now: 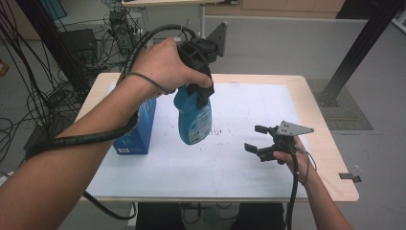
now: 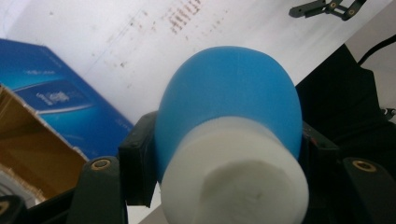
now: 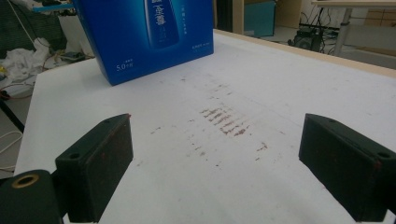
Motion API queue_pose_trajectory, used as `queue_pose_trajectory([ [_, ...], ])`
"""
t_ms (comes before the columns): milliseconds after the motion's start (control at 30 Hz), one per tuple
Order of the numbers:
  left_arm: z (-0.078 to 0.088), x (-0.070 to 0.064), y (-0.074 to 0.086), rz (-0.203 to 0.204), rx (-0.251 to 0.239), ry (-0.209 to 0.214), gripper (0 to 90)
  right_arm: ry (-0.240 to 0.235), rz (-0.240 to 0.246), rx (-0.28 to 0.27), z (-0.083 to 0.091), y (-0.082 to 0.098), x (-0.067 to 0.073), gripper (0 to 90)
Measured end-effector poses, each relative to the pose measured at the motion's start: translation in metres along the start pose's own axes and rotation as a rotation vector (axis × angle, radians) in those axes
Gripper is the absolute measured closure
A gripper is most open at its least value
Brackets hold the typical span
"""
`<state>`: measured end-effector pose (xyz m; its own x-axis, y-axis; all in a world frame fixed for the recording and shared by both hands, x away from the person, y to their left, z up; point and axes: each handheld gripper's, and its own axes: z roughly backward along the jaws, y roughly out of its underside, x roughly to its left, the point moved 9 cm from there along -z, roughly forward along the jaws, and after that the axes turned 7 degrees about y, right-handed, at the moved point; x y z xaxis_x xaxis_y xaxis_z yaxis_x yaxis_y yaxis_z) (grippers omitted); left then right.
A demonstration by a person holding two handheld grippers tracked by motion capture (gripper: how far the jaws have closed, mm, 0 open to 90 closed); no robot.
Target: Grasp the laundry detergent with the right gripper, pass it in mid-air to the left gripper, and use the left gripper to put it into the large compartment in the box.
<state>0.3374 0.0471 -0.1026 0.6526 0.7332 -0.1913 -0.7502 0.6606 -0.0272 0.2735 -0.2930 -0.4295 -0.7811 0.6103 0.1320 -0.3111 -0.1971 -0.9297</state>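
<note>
Left gripper (image 1: 201, 88) pinching blue bottle (image 1: 194, 120) at neck, lifted over desk (image 1: 249, 163). Looks light, slick plastic; I'd hold neck. Right gripper (image 1: 261, 141) spread, empty, near right.

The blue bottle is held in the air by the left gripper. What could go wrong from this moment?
1. The left gripper clamps the blue bottle only near its white cap, so the heavy body hangs below. It may slip or swing.
2. The bottle hangs close beside the blue box. A sideways move could knock the box over.
3. The right gripper is open and rests low over the table, so it gives no support if the bottle drops.
</note>
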Motion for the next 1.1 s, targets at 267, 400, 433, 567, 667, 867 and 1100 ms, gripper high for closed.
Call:
queue_pose_trajectory([
  [267,0.026,0.015,0.0,0.065,-0.017,-0.011,37.3,0.01,-0.004,-0.009,0.004,-0.001,-0.001,9.2],
  [400,0.036,0.026,0.002,0.108,-0.03,0.004,37.3,0.016,-0.006,-0.01,0.004,0.0,-0.001,9.2],
  [433,0.036,0.026,0.002,0.108,-0.03,0.004,37.3,0.018,-0.009,-0.011,0.004,0.0,-0.001,9.1],
  [567,0.043,0.041,0.003,0.148,-0.037,0.018,37.3,0.02,-0.014,-0.017,0.005,0.001,-0.001,9.2],
  [667,0.049,0.054,0.005,0.194,-0.045,0.009,37.3,0.024,-0.013,-0.012,0.005,0.001,-0.001,9.2],
  [867,0.052,0.078,0.012,0.296,-0.073,-0.009,37.3,0.029,-0.015,-0.013,0.005,0.002,0.0,9.2],
  [1100,0.058,0.107,0.023,0.381,-0.077,-0.01,37.3,0.025,-0.02,-0.015,0.0,0.001,0.001,9.2],
])
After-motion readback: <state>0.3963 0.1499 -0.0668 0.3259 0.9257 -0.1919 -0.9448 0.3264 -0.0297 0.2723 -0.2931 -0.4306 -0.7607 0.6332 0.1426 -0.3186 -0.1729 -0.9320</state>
